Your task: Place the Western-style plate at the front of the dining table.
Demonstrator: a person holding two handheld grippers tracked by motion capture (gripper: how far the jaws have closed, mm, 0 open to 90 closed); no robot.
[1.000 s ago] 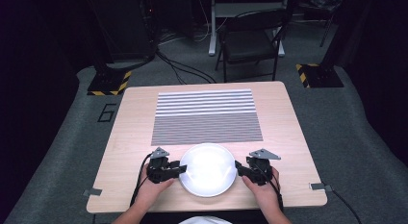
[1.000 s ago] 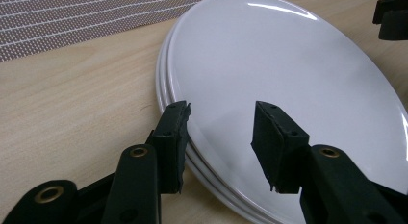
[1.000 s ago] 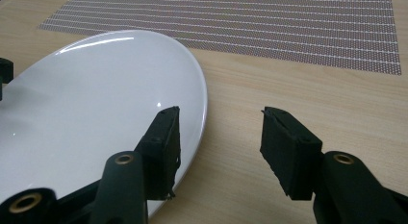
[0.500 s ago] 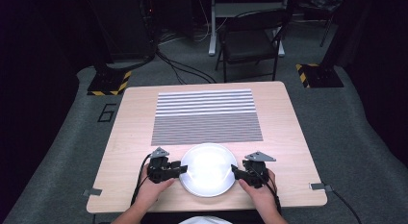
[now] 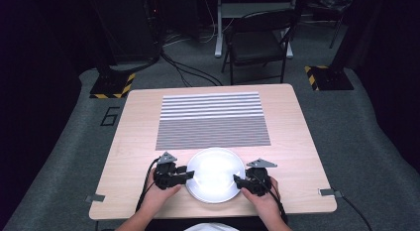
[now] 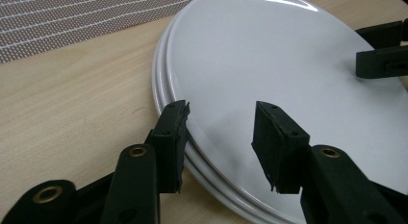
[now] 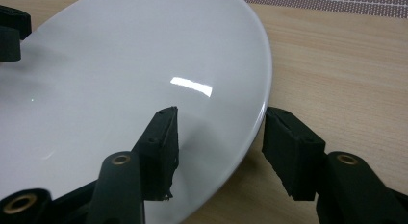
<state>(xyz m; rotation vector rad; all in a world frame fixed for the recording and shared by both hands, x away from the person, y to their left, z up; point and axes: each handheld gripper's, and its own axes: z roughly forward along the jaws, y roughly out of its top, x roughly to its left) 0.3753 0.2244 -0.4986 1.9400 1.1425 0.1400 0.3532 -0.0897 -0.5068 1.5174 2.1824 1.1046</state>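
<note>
Currently both forearms enter from the near edge of the wooden table (image 5: 133,142), one hand on each gripper. Left hand (image 5: 159,195) lies low on the table, wrapped around the left gripper (image 5: 188,175), which points rightward at the left rim of the white plates (image 5: 214,174). Left gripper view: jaws spread, one black pad outside the rim over the bare wood, the other above the plate face; rim passes between them, and I cannot tell whether either pad touches it. At least two rims show there, stacked, so this is a stack of plates (image 6: 288,75) rather than one. Stack sits near the near edge of the table, centred, between the two grippers. Right gripper (image 5: 236,181) points leftward at the right rim, held by the right hand (image 5: 262,201), also low on the table. Right gripper view: jaws likewise spread and straddling the rim of the top plate (image 7: 120,75), one pad over the plate, one over the wood, nothing pinched. Each gripper view shows the opposite gripper's dark tips across the plate. Just beyond the plates lies a striped placemat (image 5: 213,119), its near edge close to the far rim. Farther off on the grey floor, a black folding chair (image 5: 257,42) stands behind the table, with cables (image 5: 188,70) to its left.
</note>
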